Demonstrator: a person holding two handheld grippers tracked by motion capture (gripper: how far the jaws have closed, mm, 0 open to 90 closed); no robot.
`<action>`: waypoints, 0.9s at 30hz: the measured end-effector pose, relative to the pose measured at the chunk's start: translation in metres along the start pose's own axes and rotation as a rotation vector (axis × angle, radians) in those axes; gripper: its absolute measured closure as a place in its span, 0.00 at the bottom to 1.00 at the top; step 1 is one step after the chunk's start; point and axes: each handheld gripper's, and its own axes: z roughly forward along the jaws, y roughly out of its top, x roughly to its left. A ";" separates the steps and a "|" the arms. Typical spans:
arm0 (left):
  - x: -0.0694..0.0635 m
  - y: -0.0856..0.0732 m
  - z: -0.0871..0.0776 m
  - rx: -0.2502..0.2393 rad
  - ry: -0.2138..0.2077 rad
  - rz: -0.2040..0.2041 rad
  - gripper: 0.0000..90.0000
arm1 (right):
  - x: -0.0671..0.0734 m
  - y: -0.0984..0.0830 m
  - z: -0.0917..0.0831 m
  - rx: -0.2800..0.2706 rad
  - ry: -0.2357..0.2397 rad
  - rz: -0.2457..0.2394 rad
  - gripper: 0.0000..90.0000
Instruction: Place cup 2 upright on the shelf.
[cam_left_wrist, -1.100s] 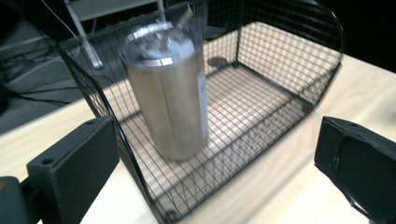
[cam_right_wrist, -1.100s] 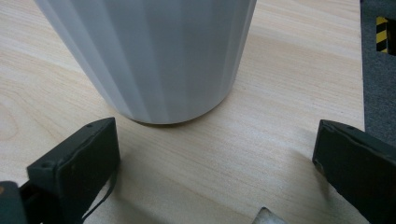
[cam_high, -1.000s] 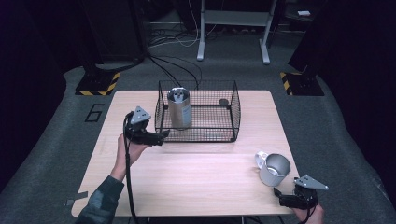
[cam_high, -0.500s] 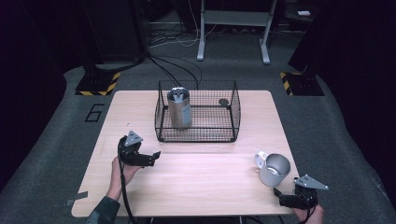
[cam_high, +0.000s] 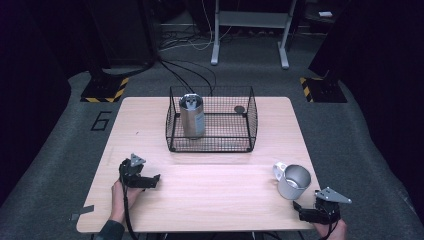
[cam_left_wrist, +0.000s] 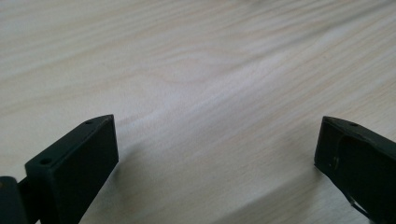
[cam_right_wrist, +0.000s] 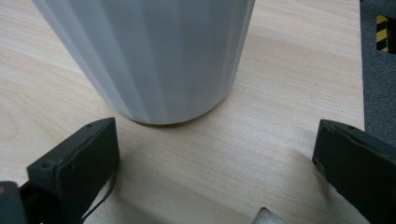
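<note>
A steel cylinder flask (cam_high: 192, 116) stands upright inside a black wire basket (cam_high: 248, 131) at the table's far middle. A small dark round piece (cam_high: 239, 109) lies in the basket's back right. A metal mug (cam_high: 293, 181) with a white handle stands near the table's front right; its ribbed pale wall (cam_right_wrist: 149, 56) rises just beyond my right gripper (cam_right_wrist: 215, 158), which is open with wood between its jaws. In the high view that right gripper (cam_high: 305, 210) rests at the front right edge. My left gripper (cam_high: 152, 181) lies low at the front left, open (cam_left_wrist: 215, 158) over bare wood.
The wooden table (cam_high: 210, 200) has its front edge just below both hands. A cable trails from the left gripper off the front. Dark floor with cables, yellow-black striped bases (cam_high: 105, 89) and a metal stand (cam_high: 249, 30) surround the table.
My left gripper has drawn back from beside the basket toward the front left of the table, and lower. The right gripper and the mug have stayed where they were.
</note>
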 end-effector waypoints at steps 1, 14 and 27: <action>0.001 0.000 0.000 -0.002 0.006 0.002 0.00 | 0.000 0.000 0.000 0.000 -0.001 0.000 0.00; 0.001 0.000 0.001 -0.012 0.032 -0.029 0.00 | 0.001 0.003 -0.002 0.038 -0.002 0.024 0.00; 0.000 0.000 0.002 -0.011 0.039 -0.037 0.00 | 0.005 0.019 -0.023 -0.035 0.102 0.078 0.00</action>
